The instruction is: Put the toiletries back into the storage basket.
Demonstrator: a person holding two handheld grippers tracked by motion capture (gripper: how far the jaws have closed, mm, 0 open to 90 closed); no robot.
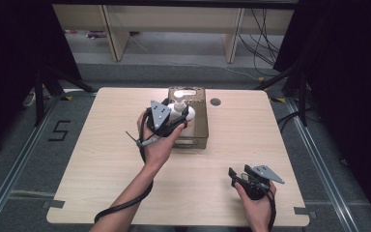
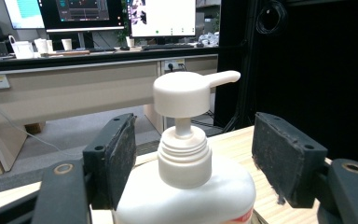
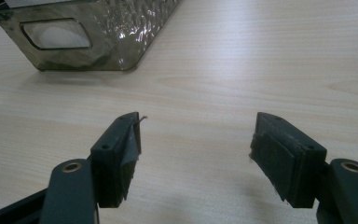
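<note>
while the left gripper [image 1: 178,117] hovered at a white pump bottle [image 1: 182,116], its two black jaws stood wide on either side of the bottle's neck, and neither pad pressed on it. seen from the left gripper view, the bottle [image 2: 185,186] rose between the jaws, with a ribbed collar, a thin stem and a broad pump head [image 2: 182,93] whose spout pointed to the right. the bottle stood upright inside a clear smoky plastic bin [image 1: 200,125] near the far middle of a pale wooden table [image 1: 101,159].

the right gripper [image 1: 239,178] rested near the table's near right corner, well apart from the bin. its jaws were spread with nothing between them, only bare table beneath, and the bin [image 3: 107,37] showed farther off in the right gripper view.

the bottle looked like smooth, rigid plastic, likely slippery on its rounded shoulder. how full it was could not be told, so its weight was uncertain; a full one would be fairly heavy for a pinch. the pump head probably would press down or turn under force, making it a poor handle. the ribbed collar, or the body just below the shoulder, seemed the firmest place to hold. the bin's walls stood close around it, leaving little room for the jaws lower down.
</note>
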